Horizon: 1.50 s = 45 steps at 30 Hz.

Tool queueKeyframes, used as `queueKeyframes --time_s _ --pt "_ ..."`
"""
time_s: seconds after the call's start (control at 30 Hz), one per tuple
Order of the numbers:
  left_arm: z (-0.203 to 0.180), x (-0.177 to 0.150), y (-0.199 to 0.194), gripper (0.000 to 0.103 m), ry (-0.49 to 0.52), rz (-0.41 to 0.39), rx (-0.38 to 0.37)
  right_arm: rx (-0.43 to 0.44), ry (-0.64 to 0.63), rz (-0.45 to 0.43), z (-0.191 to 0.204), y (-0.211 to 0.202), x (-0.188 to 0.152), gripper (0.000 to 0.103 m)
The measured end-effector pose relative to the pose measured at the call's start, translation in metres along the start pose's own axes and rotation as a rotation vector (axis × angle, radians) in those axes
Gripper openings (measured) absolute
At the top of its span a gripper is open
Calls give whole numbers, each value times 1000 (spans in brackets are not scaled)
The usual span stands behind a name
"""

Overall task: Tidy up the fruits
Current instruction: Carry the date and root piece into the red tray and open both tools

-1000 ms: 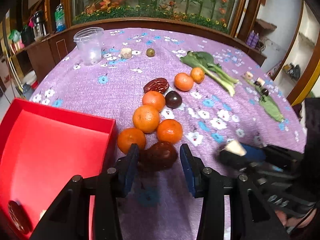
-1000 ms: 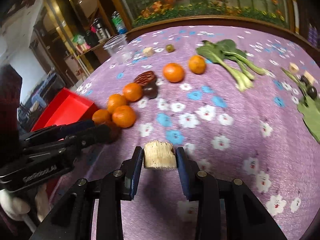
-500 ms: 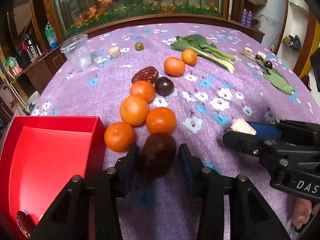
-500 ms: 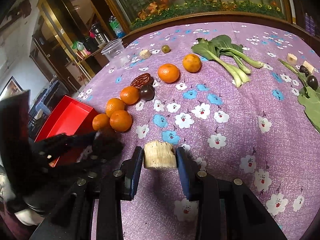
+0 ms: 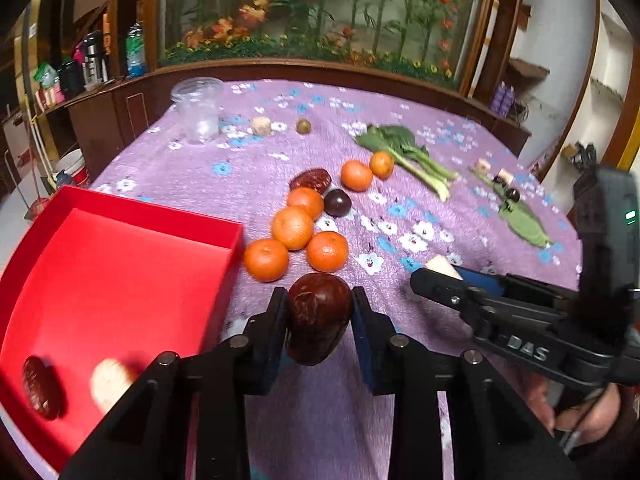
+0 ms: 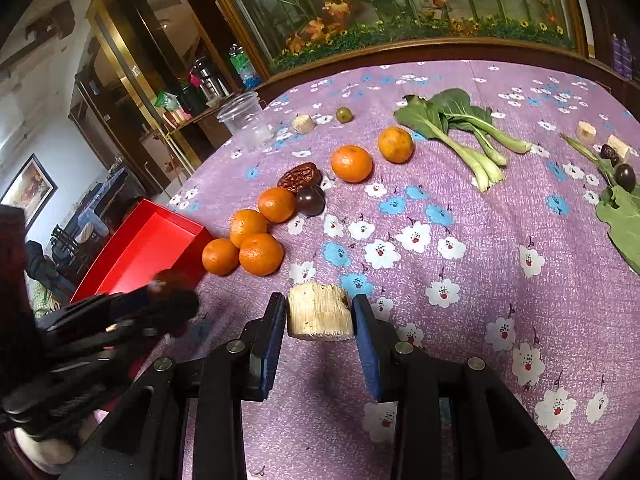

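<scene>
My left gripper (image 5: 320, 306) has a dark red date (image 5: 320, 320) between its pads, just off the purple cloth beside the red box (image 5: 120, 248); its jaws are closing on it. In the box lie another date (image 5: 42, 388) and a pale chunk (image 5: 110, 380). Beyond the fingertips is a cluster of oranges (image 5: 292, 227), a dark plum (image 5: 337, 203) and a wrinkled date (image 5: 311, 179). My right gripper (image 6: 320, 310) is shut on a pale fibrous chunk (image 6: 320, 312) low over the cloth. The left gripper (image 6: 172, 300) shows blurred at the left of the right wrist view.
Further back are two oranges (image 6: 352, 163), a bok choy (image 6: 460, 128), a clear plastic cup (image 6: 244, 120), a small green fruit (image 6: 344, 114) and pale chunks. A green leaf (image 6: 624, 216) with dark fruits lies at the right. The round table's wooden edge (image 5: 320, 70) curves behind.
The left gripper's jaws closed on the dark date and raised it off the cloth, and its view swung toward the red box. The right gripper kept still with its chunk.
</scene>
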<state>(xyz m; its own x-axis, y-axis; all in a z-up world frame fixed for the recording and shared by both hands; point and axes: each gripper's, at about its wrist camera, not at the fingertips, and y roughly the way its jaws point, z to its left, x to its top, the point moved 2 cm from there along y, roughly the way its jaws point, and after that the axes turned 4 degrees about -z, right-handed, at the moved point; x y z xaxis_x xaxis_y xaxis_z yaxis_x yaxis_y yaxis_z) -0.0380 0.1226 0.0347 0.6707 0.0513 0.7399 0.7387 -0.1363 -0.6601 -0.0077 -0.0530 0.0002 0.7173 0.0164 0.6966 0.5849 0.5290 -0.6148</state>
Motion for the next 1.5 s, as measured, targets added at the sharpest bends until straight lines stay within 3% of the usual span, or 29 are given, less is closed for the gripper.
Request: queueKeyframes --time_s 0.37,0.73,1.07,1.27,1.5 --pt "53 -4 -67 30 -125 -95 83 37 33 -30 16 -23 -3 38" --pt "120 -12 -98 30 -240 -152 142 132 -44 -17 88 -42 4 38" --pt "174 -9 -79 30 -315 -120 164 193 -109 93 149 11 6 38" --pt "203 -12 -57 30 -367 -79 178 174 -157 149 177 52 10 38" --pt "211 -12 -43 30 -385 -54 180 159 -179 191 191 90 13 38"
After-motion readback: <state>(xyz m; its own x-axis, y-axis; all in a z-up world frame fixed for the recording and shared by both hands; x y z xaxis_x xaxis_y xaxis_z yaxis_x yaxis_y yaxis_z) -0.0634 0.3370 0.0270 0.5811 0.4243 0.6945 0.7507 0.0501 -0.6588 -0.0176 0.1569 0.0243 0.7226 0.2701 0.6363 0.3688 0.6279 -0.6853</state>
